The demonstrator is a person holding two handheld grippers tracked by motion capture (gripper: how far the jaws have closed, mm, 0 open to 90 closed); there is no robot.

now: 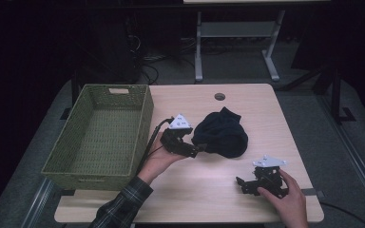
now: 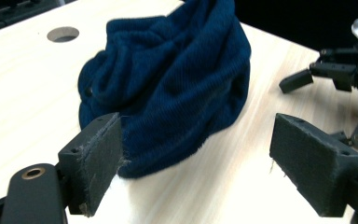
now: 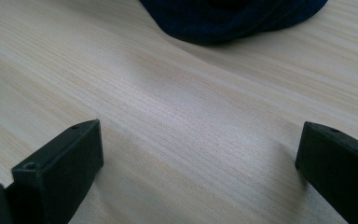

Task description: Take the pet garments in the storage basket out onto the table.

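- The dark blue knit garment (image 2: 168, 88) lies bunched on the worktop (image 1: 204, 185), directly ahead of the left claw (image 2: 196, 163), its near edge touching one pad.
- Left claw: jaws wide, empty.
- Right claw (image 1: 247, 184): jaws wide, empty, well short of the garment.
- Handling, as judged: soft, light, limp; it will sag and drape.
- Pinch a thick raised fold near the top, not the thin hem.
- A woven basket (image 1: 142, 118) stands behind the left claw.

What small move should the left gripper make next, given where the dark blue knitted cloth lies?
Probably ease the left gripper forward and close on the near edge of the dark blue knitted cloth. Its jaws stand open with the cloth just ahead, one pad already at the fabric's edge. The green woven basket sits beside it on the pale wooden table, a likely drop spot. The right gripper rests open, apart.
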